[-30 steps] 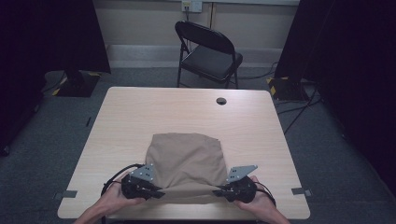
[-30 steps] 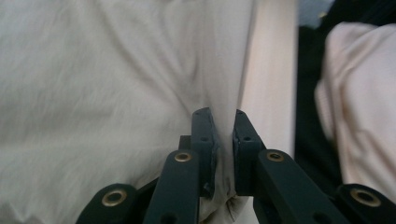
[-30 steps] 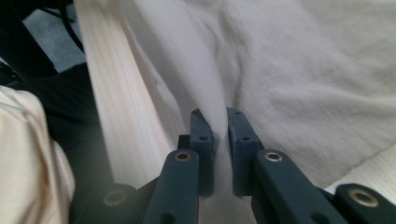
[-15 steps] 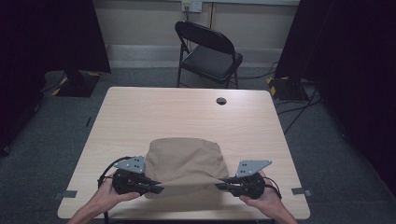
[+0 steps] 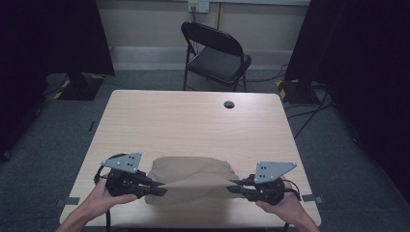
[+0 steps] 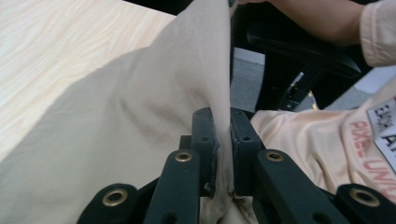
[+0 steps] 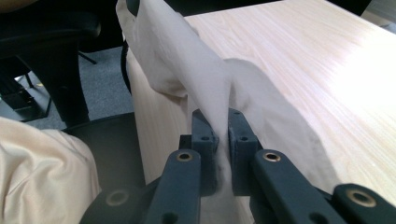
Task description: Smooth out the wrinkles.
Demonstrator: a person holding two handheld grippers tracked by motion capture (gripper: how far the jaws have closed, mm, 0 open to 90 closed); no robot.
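Note:
A tan cloth hangs stretched between my two grippers above the near edge of the wooden table, its far part still bunched on the tabletop. My left gripper is shut on the cloth's near left corner, and the fabric runs up between its jaws. My right gripper is shut on the near right corner, with the cloth pinched between its jaws. Both grippers point inward toward each other, held in the person's hands.
A small dark round grommet sits near the table's far edge. A black folding chair stands beyond the table. The person's light shirt and lap lie just behind the near edge.
Both grippers have risen and moved apart with the cloth's near corners. The near edge of the cloth is lifted off the table and pulled taut, and the cloth looks shorter on the tabletop.

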